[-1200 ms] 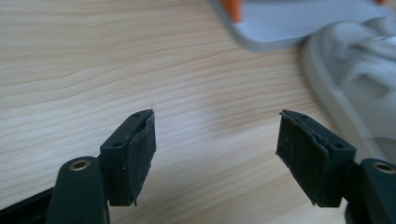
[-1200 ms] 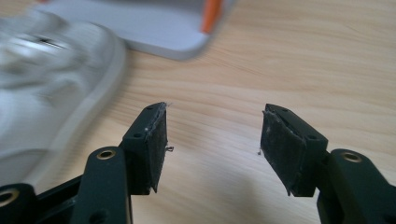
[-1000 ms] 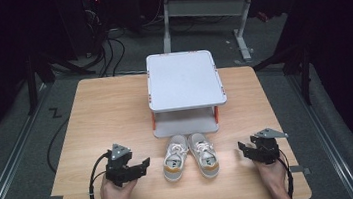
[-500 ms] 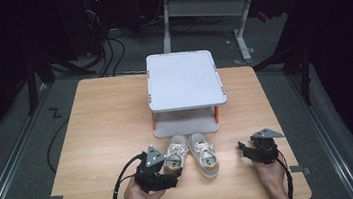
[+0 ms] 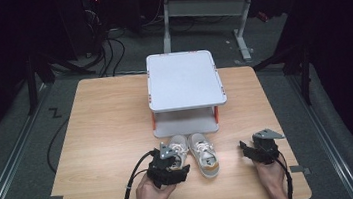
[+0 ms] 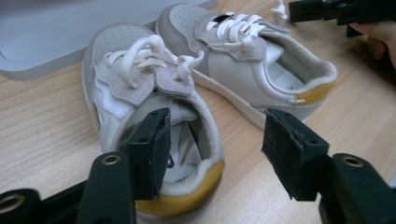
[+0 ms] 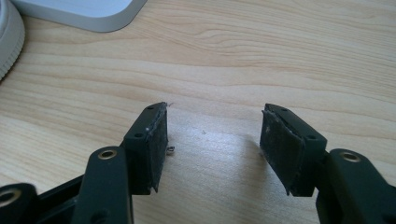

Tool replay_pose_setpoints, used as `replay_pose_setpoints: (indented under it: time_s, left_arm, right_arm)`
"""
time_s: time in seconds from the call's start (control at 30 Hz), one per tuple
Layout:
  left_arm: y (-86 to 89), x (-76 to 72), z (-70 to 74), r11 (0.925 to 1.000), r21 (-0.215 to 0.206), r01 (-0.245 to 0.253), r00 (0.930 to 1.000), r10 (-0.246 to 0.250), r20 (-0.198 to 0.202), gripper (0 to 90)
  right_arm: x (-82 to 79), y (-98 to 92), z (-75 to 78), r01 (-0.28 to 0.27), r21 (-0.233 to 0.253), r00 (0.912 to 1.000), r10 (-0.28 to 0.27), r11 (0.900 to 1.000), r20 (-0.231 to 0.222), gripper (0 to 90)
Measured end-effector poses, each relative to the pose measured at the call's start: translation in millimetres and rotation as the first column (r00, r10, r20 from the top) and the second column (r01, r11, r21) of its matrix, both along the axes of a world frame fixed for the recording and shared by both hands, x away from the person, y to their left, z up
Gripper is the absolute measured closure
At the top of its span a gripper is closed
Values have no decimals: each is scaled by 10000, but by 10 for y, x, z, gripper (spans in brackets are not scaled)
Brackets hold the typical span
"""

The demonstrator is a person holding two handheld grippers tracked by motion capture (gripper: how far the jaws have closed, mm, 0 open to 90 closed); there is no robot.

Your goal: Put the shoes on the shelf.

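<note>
Left tool (image 6: 212,154) jaws apart, one jaw inside the heel opening of the left shoe (image 6: 154,140), not clamped. Right shoe (image 6: 252,70) just beside it. Both shoes sit on the counter (image 5: 103,133) in front of the white stand (image 5: 182,78). Right tool (image 7: 212,149) jaws apart over bare counter, right of the shoes.

**Table and its load**

I see a light wooden table (image 5: 108,137) filling the middle of the high view. A grey two-tier stand (image 5: 184,78) with orange posts sits at upper centre of the tabletop. Just below it in the frame, two small white shoes lie side by side, toes toward the stand: the left shoe (image 6: 154,121) and the right shoe (image 6: 252,70), both with yellow heels. The right shoe's laces trail on the wood.
</note>
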State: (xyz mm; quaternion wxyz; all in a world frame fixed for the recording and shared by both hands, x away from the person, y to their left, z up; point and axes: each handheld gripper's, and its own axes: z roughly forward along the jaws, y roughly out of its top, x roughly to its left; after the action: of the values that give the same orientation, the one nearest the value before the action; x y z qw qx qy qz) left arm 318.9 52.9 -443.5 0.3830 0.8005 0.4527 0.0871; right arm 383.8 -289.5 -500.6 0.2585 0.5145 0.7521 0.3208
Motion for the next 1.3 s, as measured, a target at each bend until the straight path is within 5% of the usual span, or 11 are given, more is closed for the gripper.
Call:
replay_pose_setpoints:
  time_s: [0.33, 0.73, 1.03, 1.3]
  left_arm:
    - [-122, 105, -13, 9978, -470, -461, 9967, 427, -694, 366]
    - [-341, 170, 9, 9974, -380, -612, 9940, 574, -930, 346]
    - [-545, 227, -13, 9976, 26, -694, 9933, 694, -923, 329]
    - [-642, 272, -104, 9952, 459, -864, 9928, 899, -796, 410]
  right_arm:
    - [-12, 31, -4, -78, -340, 9999, 81, 9994, 72, 411]
    - [-9, 26, -3, -20, -292, 10000, 22, 9996, 45, 411]
    - [-4, 18, -3, 31, -238, 10000, -31, 9997, 0, 408]
    - [-3, 15, -4, 50, -162, 10000, -51, 9999, -44, 408]
